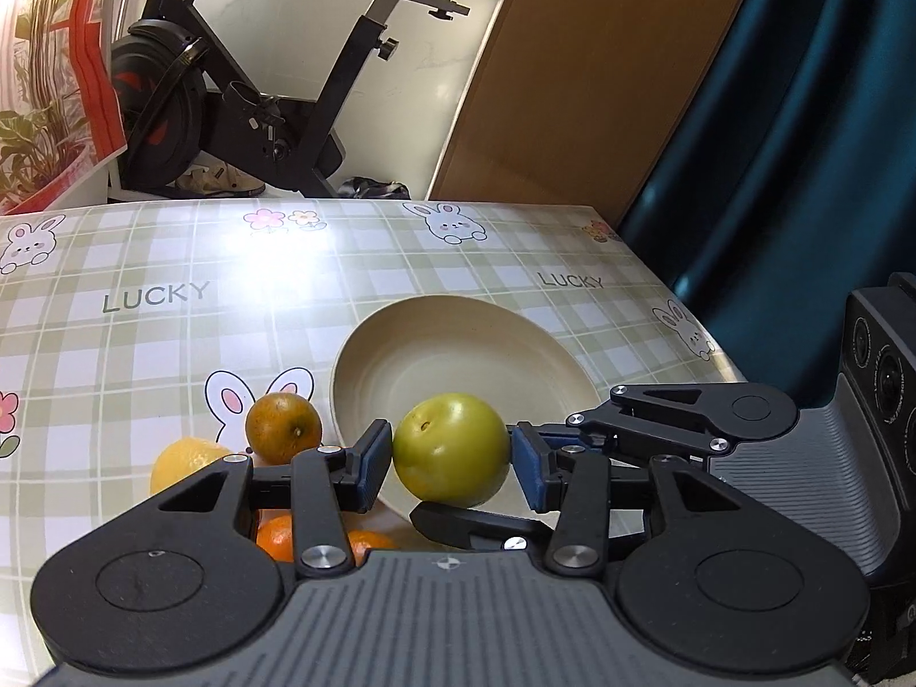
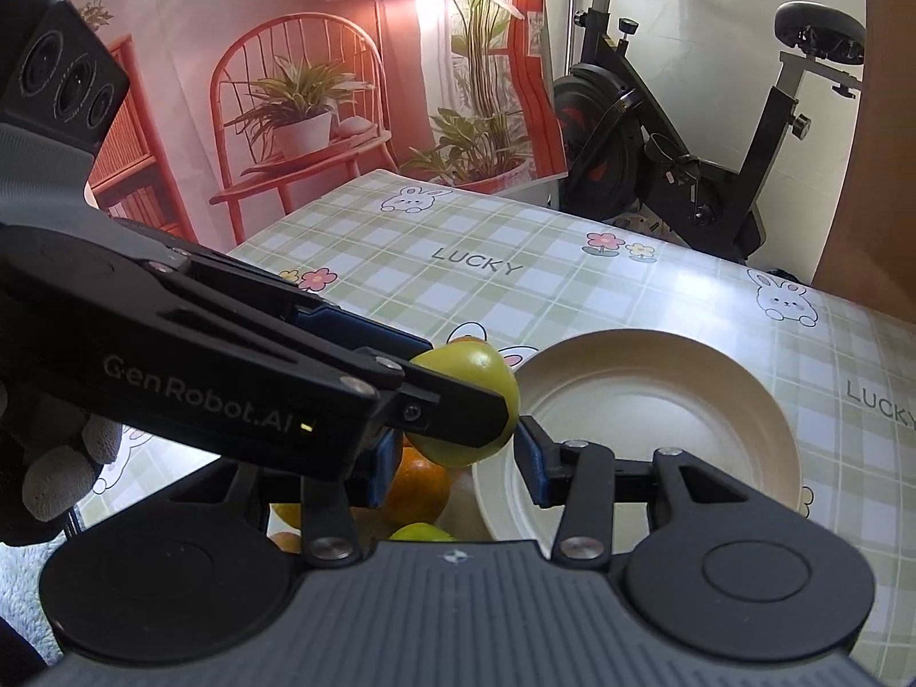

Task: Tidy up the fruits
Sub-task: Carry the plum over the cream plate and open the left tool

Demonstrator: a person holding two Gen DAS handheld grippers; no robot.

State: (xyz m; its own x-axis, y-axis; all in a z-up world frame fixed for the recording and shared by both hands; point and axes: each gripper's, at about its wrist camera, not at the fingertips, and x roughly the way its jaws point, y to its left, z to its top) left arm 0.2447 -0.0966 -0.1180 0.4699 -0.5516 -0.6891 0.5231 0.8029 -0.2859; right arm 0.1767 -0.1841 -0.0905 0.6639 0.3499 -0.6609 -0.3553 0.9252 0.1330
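Observation:
A round green fruit [image 1: 452, 449] hangs just above the near rim of a cream plate [image 1: 458, 338]. My left gripper [image 1: 452, 455] is shut on it, a blue pad on each side. From the right, my right gripper's fingers [image 1: 687, 409] reach in, one above and one below the fruit. In the right wrist view the same green fruit [image 2: 475, 378] sits between the pads of my right gripper [image 2: 455, 458]. Its right pad touches the fruit and its left pad is mostly hidden behind the left gripper's fingers [image 2: 257, 355]. The plate [image 2: 658, 401] holds nothing.
Left of the plate lie a brownish-green citrus [image 1: 283, 426], a yellow lemon [image 1: 183, 461] and oranges [image 1: 275, 535]. An orange [image 2: 418, 486] and another green fruit [image 2: 421, 532] sit below the grippers. A gloved hand [image 2: 63, 475] holds the left gripper. The table edge [image 1: 675, 286] drops off at right.

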